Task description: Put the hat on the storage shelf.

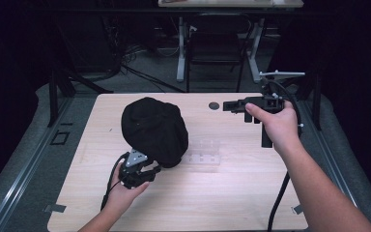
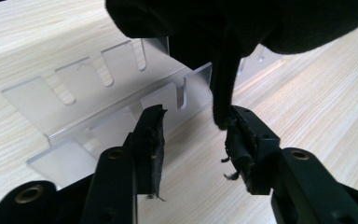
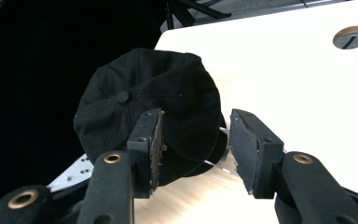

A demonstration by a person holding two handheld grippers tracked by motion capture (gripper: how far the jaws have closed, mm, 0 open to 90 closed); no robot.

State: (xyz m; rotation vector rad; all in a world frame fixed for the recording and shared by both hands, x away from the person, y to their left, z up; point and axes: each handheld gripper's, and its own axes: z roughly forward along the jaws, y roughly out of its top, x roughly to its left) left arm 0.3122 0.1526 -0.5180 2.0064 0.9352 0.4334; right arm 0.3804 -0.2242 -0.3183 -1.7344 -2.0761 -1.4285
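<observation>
The left gripper (image 1: 150,170) sits low beside the black cap (image 1: 154,129), jaws apart; the right gripper (image 1: 229,106) hovers level, jaws apart.

Lit from above, table (image 1: 232,193) bright, surroundings beyond its edges near black. High view soft, low detail. Right gripper view overexposed toward far right corner, wood grain washed out. Cap (image 3: 158,98) featureless black, shadowing left gripper view's top.

I was working in what looked like a lab or recording studio: a pale wooden desk (image 1: 251,203) ringed by black curtains, cables (image 1: 140,72) strewn on grey carpet beyond its far edge, another desk's legs (image 1: 180,53) behind.
</observation>
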